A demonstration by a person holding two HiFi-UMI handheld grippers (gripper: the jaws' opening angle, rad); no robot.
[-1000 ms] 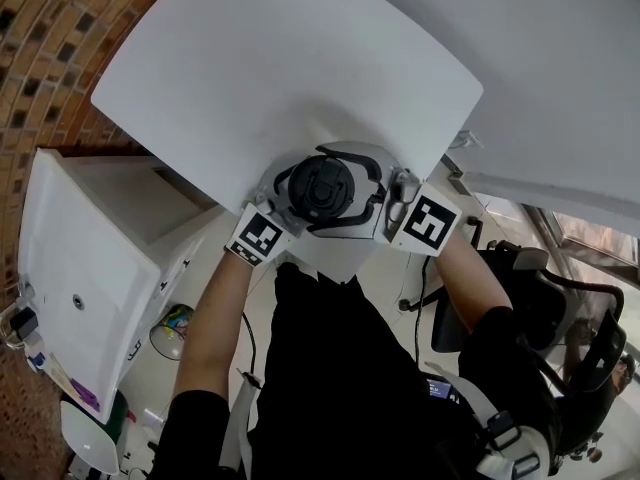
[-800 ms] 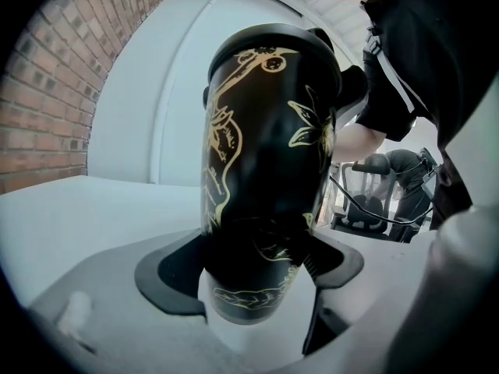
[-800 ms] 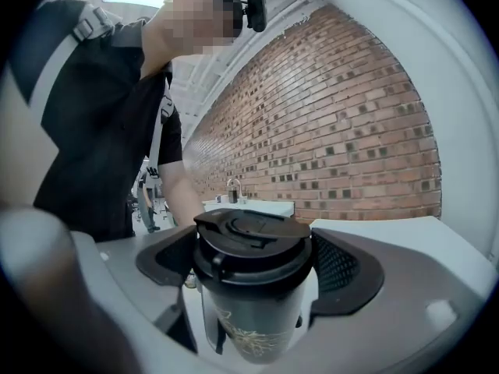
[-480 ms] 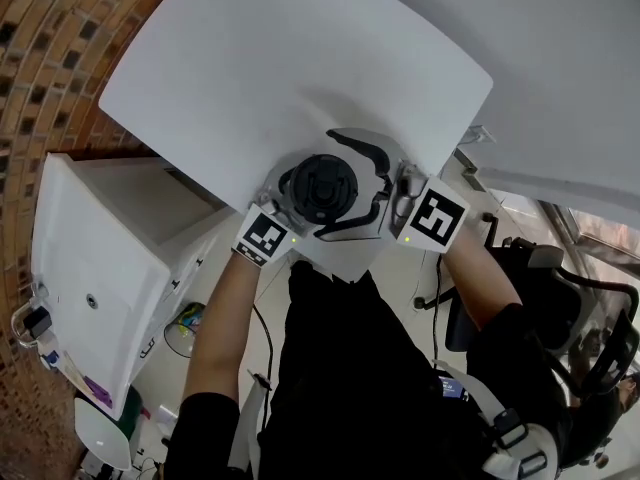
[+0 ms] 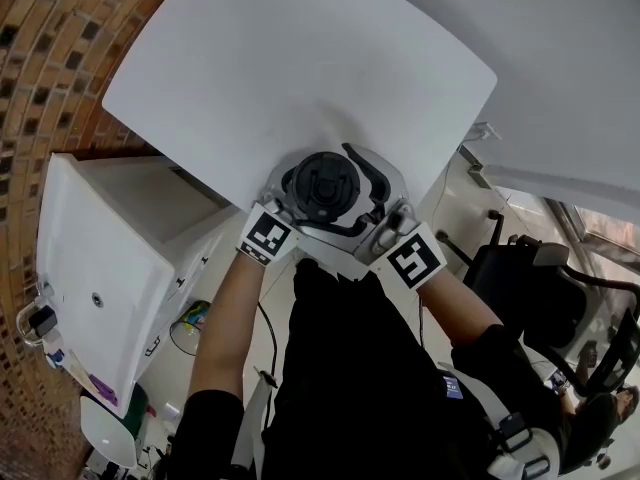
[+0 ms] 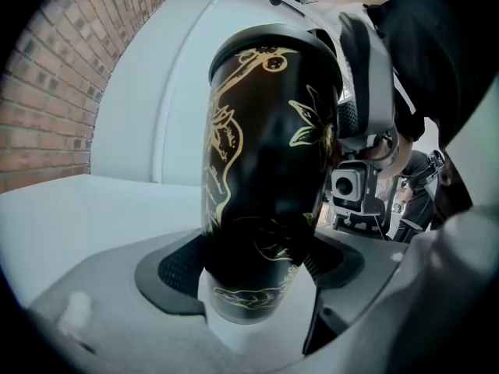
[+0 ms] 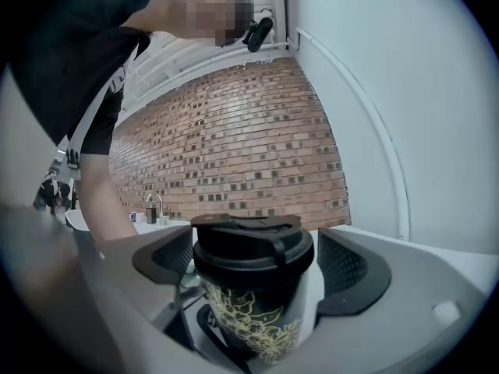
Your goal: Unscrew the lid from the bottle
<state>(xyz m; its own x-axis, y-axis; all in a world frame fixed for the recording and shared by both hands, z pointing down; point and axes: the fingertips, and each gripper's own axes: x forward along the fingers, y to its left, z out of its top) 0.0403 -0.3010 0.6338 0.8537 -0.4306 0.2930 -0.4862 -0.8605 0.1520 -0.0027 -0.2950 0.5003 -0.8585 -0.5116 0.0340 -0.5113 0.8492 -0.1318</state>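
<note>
A black bottle (image 5: 323, 186) with gold flower print is held upright over the near edge of the white table (image 5: 280, 58). My left gripper (image 5: 300, 208) is shut on the bottle's body (image 6: 265, 170), low down. Its pads (image 6: 175, 267) press both sides. My right gripper (image 5: 350, 200) reaches in level from the near right. The black lid (image 7: 251, 244) sits between its jaws. Its pads (image 7: 351, 271) stand slightly off the lid, open. These jaws have just been closing a little.
A white cabinet (image 5: 90, 258) stands left of the table. Brick flooring (image 5: 40, 48) shows at far left. A black office chair (image 5: 540, 288) is at the right. The person's dark torso (image 5: 350, 368) is just behind both grippers.
The right gripper has swung round the lid toward the person, its marker cube moving down and left. Its jaws stand wider off the lid. The left gripper and bottle stayed put.
</note>
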